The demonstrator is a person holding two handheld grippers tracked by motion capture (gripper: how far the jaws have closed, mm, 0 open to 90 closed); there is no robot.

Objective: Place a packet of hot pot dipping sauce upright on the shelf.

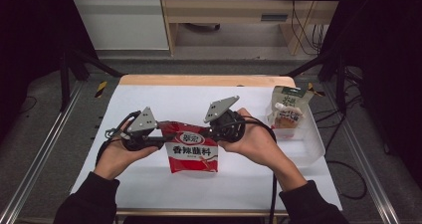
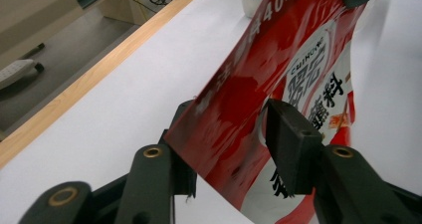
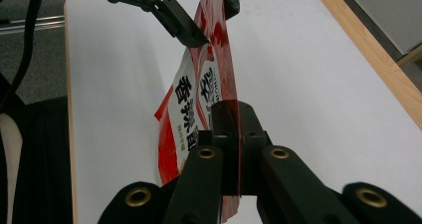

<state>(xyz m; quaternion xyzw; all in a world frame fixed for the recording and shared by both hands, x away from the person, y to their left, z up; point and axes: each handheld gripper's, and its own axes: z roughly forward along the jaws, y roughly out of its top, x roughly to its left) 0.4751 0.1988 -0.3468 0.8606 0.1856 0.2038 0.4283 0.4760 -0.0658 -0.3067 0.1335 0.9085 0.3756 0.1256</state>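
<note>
A red and white snack packet (image 1: 193,153) with black characters hangs upright over the white table (image 1: 149,104), held between both grippers. My right gripper (image 1: 211,132) is shut on its top right corner, and in the right gripper view the jaws (image 3: 234,114) pinch the packet's edge (image 3: 219,59). My left gripper (image 1: 161,140) is at the packet's top left corner. In the left gripper view the packet (image 2: 278,59) passes slantwise between the jaws (image 2: 229,129), which stand apart around it. From the right gripper view the left gripper (image 3: 211,17) straddles the far corner.
A clear plastic bin (image 1: 309,139) stands at the right of the table, holding a spouted drink pouch (image 1: 288,112). The table's far edge is a wooden strip (image 1: 199,79). Dark frame posts rise at both sides.
</note>
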